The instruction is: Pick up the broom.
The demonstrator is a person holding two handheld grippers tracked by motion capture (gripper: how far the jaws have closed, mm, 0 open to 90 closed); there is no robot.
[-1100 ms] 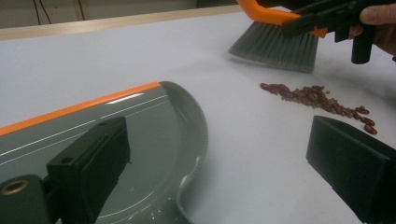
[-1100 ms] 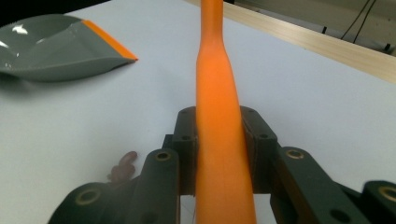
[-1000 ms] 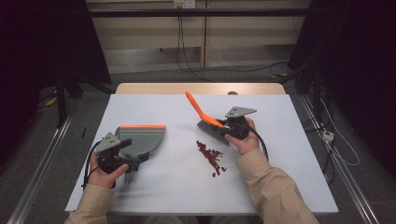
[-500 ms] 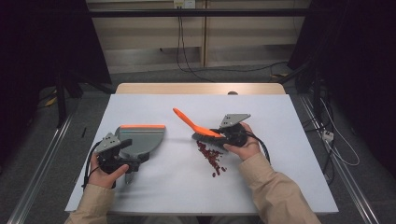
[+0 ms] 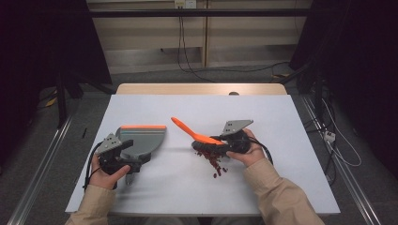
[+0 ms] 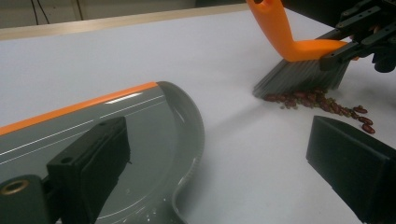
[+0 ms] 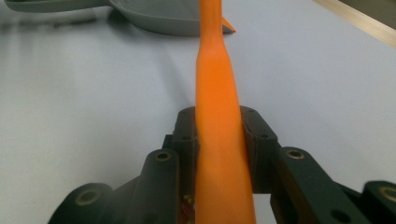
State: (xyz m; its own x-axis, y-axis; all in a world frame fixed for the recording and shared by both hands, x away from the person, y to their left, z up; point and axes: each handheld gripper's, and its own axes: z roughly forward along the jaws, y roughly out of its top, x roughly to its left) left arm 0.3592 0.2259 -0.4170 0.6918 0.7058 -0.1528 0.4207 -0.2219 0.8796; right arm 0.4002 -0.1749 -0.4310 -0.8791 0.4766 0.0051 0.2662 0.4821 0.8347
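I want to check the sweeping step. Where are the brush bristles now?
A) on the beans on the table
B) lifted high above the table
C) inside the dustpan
A: the brush bristles rest on the edge of the beans, apart from the dustpan.

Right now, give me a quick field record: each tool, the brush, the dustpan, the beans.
left tool: grips the dustpan's handle end; closure unclear
right tool: shut on the brush
brush: orange handle, grey bristles down on the table, touching the beans
dustpan: grey, orange lip, flat on the table, left of the beans
beans: dark red, scattered in a loose line, none in the dustpan
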